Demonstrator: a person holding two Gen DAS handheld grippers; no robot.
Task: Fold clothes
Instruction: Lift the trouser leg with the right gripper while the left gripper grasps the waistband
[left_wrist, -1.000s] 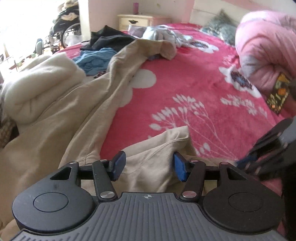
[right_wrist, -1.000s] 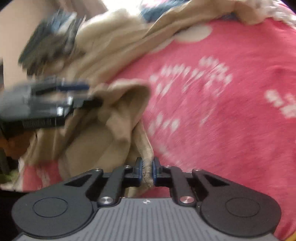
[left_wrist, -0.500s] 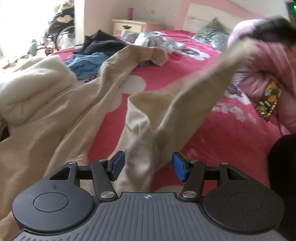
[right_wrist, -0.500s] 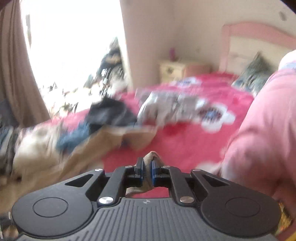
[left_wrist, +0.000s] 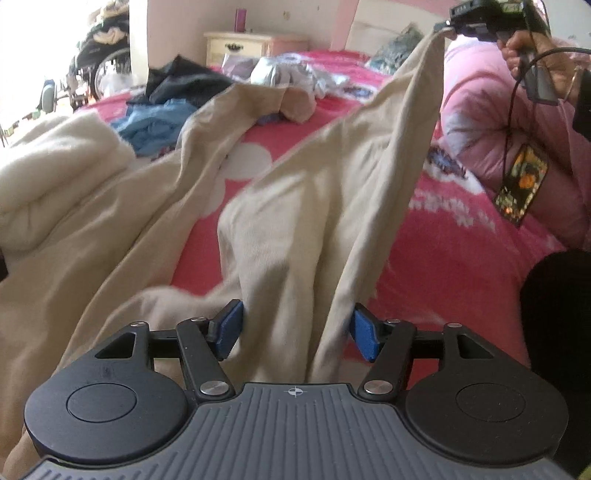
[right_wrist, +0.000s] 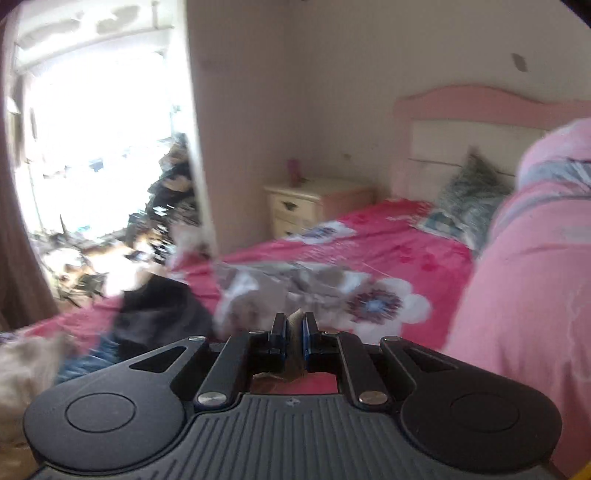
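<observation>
The beige garment (left_wrist: 303, 206) lies spread over the red floral bedspread (left_wrist: 443, 236), with one corner lifted high off the bed. That corner is pinched in the right gripper (right_wrist: 294, 325), whose jaws are almost closed with a thin fold of beige cloth standing up between the blue pads; in the left wrist view the same gripper (left_wrist: 448, 27) shows at the top right, gripped by the person's hand (left_wrist: 532, 44), and the cloth hangs from it in a taut slope down toward the camera. The left gripper (left_wrist: 297, 330) sits low over the near part of the garment with its jaws opening; fabric runs between the blue fingers (left_wrist: 229, 330), seemingly without being pressed, though the blur makes that hard to judge. A pink quilt (left_wrist: 517, 122) is bundled at the right edge of the bed
</observation>
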